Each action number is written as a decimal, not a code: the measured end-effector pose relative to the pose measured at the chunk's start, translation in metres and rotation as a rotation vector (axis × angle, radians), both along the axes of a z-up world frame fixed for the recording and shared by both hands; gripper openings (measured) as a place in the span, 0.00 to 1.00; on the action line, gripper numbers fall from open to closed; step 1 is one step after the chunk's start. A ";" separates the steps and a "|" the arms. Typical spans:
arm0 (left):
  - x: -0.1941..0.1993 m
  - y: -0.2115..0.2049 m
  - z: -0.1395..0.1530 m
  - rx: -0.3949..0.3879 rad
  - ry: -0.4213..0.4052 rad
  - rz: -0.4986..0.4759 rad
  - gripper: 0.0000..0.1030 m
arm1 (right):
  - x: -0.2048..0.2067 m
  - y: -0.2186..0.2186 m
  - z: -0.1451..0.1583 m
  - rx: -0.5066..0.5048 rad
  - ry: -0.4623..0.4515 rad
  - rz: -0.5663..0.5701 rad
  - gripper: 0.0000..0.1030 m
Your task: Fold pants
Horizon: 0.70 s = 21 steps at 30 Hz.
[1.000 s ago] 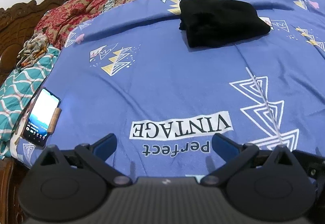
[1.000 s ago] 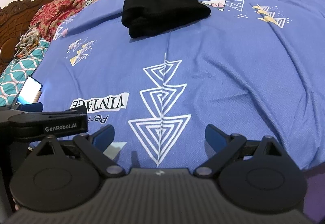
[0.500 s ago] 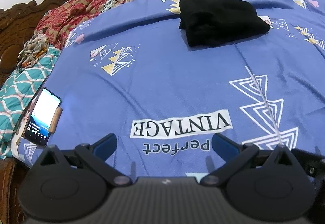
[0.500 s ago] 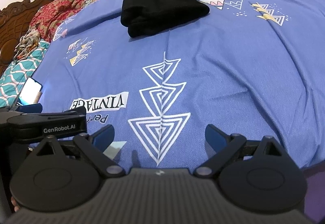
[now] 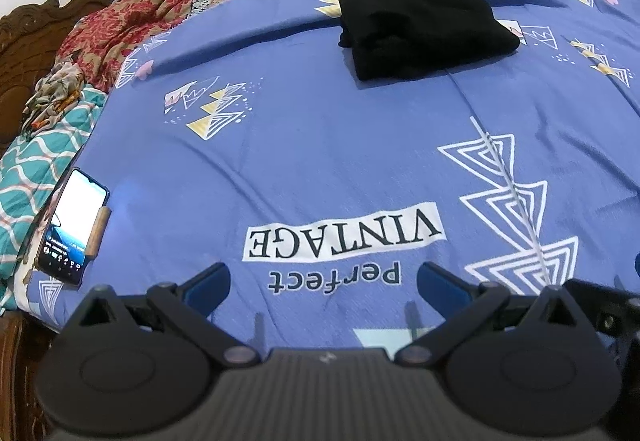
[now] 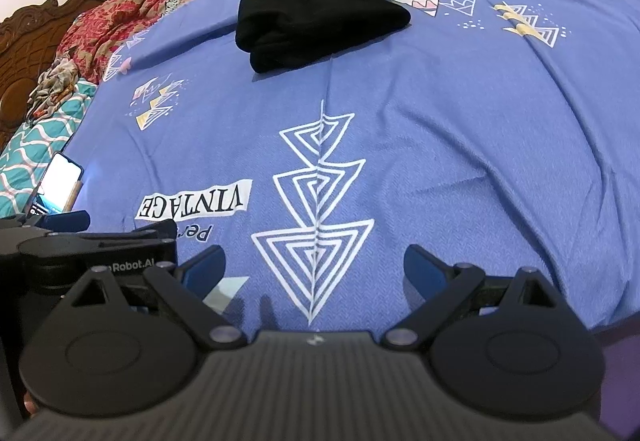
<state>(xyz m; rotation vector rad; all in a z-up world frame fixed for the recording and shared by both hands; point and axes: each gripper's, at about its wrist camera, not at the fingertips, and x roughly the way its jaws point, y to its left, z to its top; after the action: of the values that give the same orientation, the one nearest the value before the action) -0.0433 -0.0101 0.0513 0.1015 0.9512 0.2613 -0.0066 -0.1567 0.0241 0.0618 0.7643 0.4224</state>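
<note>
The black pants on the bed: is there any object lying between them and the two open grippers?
Nothing visible does. Only bare blue bedsheet lies between the left gripper, the right gripper and the black pants. The phone sits off at the left edge.

Both wrist cams low, face bed; share pants.

Left gripper: jaws spread wide, blue-padded fingertips well apart, nothing between them; held low, pointing forward. Right gripper: jaws likewise wide, blue pads empty; level, aimed forward. Left gripper visible at lower left of right wrist view, just beside right gripper; side by side, not touching.
</note>
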 end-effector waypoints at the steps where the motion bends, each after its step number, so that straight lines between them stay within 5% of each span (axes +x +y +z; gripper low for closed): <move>1: 0.000 0.000 -0.001 -0.001 0.003 -0.001 1.00 | 0.000 0.000 0.000 0.000 0.000 0.000 0.95; 21: 0.001 -0.003 -0.007 -0.018 0.044 -0.014 1.00 | 0.003 -0.004 -0.002 0.004 0.013 0.002 0.95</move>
<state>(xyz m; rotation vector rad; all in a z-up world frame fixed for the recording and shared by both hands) -0.0419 -0.0128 0.0439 0.0979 0.9959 0.2387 -0.0037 -0.1602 0.0218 0.0679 0.7765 0.4262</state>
